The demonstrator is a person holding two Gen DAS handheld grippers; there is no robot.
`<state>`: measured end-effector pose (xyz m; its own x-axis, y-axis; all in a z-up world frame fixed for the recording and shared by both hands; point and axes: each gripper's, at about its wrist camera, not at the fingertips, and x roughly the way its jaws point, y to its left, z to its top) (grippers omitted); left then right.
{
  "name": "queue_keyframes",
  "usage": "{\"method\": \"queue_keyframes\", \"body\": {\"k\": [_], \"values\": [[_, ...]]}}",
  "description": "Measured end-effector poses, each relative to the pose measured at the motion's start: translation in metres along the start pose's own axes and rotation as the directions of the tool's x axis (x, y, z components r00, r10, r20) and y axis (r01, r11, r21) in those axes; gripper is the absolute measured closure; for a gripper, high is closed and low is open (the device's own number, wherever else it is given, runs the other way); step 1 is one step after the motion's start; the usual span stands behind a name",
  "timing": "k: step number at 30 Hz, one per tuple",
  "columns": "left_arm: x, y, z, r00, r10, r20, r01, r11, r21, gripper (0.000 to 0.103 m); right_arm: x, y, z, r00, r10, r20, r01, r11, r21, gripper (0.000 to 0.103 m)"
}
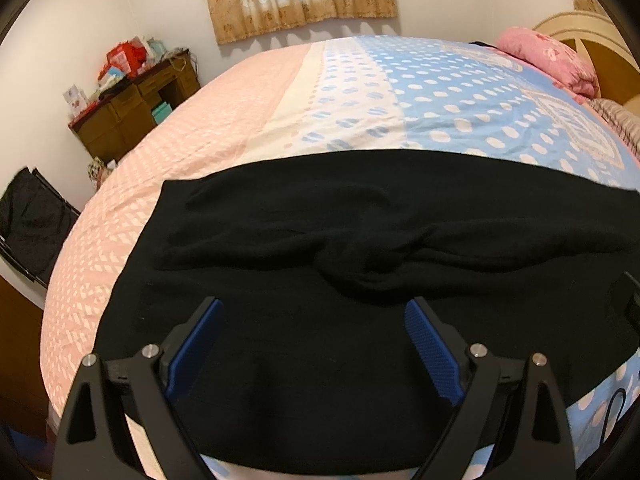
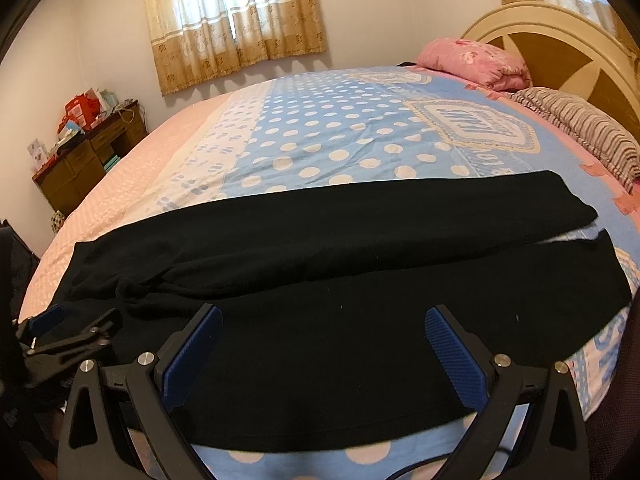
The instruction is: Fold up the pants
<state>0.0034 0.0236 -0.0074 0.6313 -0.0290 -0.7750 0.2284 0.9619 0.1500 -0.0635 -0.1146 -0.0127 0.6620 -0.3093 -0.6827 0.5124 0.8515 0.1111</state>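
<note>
Black pants (image 1: 360,240) lie spread flat across the near edge of the bed, waist to the left and both legs running right, with a bunched crease at the crotch (image 1: 360,276). In the right wrist view the pants (image 2: 320,272) show their two leg ends apart at the right (image 2: 600,236). My left gripper (image 1: 314,312) is open and empty over the near waist part. My right gripper (image 2: 322,320) is open and empty over the near leg. The left gripper also shows at the left edge of the right wrist view (image 2: 68,332).
The bed (image 2: 340,140) has a blue polka-dot and pink cover. A pink pillow (image 2: 476,62) and a striped pillow (image 2: 580,128) lie by the headboard (image 2: 560,36). A cluttered wooden desk (image 1: 132,108) stands by the far wall. A black bag (image 1: 32,224) sits at the left.
</note>
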Motion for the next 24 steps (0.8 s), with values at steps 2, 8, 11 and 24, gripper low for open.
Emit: {"method": "queue_keyframes", "body": {"k": [2, 8, 11, 24], "values": [[0.008, 0.017, 0.011, 1.0, 0.006, -0.019, -0.006, 1.0, -0.026, 0.008, 0.009, -0.001, 0.012, 1.0, 0.023, -0.004, -0.024, 1.0, -0.02, 0.001], [0.031, 0.06, 0.05, 0.996, 0.091, -0.02, -0.092, 0.993, -0.08, 0.004, 0.053, 0.031, 0.071, 0.99, 0.133, -0.055, -0.142, 0.967, -0.214, 0.001], [0.046, 0.079, 0.066, 0.994, 0.108, -0.034, -0.111, 0.986, -0.12, 0.004, 0.082, 0.063, 0.087, 0.982, 0.168, -0.081, -0.186, 0.919, -0.347, 0.011], [0.121, 0.097, 0.074, 0.983, 0.068, -0.173, -0.1, 0.978, -0.183, 0.004, 0.21, 0.132, 0.119, 0.886, 0.277, -0.37, -0.428, 0.796, -0.427, 0.046]]}}
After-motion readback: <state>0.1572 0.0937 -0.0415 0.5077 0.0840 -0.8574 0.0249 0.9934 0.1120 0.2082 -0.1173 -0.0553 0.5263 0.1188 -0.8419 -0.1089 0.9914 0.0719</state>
